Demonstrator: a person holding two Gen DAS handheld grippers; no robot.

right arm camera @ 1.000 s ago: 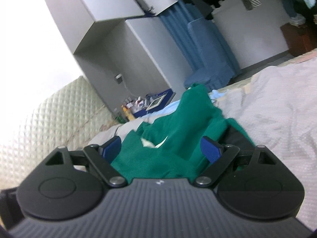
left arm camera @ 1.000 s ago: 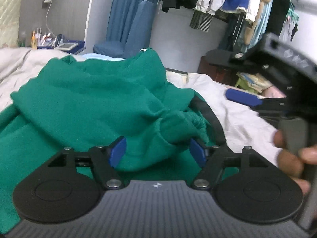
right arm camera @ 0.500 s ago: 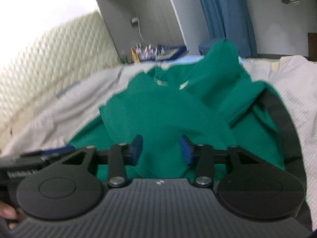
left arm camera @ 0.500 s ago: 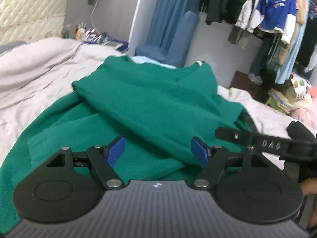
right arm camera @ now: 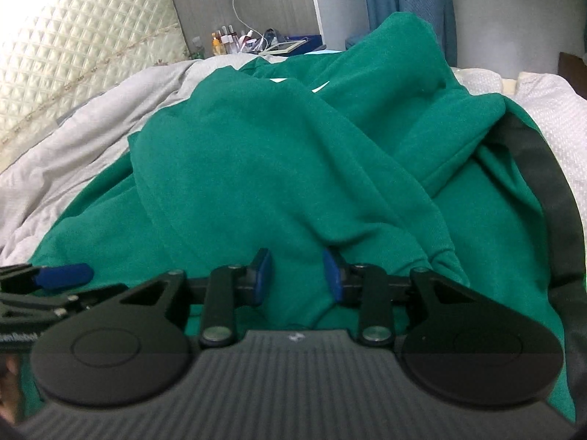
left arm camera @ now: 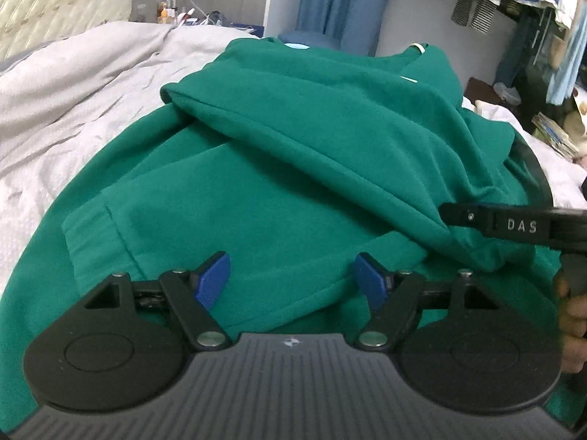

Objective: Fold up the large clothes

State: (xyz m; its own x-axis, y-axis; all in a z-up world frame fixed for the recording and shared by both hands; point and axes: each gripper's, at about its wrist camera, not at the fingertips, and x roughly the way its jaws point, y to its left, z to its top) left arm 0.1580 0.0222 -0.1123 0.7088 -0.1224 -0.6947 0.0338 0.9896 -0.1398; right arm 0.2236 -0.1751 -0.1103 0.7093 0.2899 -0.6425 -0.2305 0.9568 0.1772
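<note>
**A:** Where does the big green fleece garment (left arm camera: 286, 168) lie?

**B:** Spread over the pale grey quilted bedcover (left arm camera: 73, 84), in front of both claws. One thick fold (left arm camera: 330, 124) crosses the body on a slant, and a ribbed cuff (left arm camera: 91, 234) shows low on the left in the left wrist view. A dark band (right arm camera: 546, 183) runs along the right edge.

**A:** And the claws?

**B:** The left gripper (left arm camera: 291, 278) stands wide apart over the flat cloth, holding nothing. The right gripper (right arm camera: 296, 275) has its blue pads (right arm camera: 262, 275) drawn partway in, with a ridge of green fleece rising in the gap. Whether the pads actually pinch that ridge I cannot tell; the gap between them looks too wide for a firm bite.

**A:** So how should this step go?

**B:** I judge it a fold being laid over. The right claw should close fully on the ridge before any pull, taking both layers. The left would do well to press or take the near hem, so the body does not drag. Fleece is heavy and slack; move both together, low and slow, or the slanted fold will bunch.
</note>
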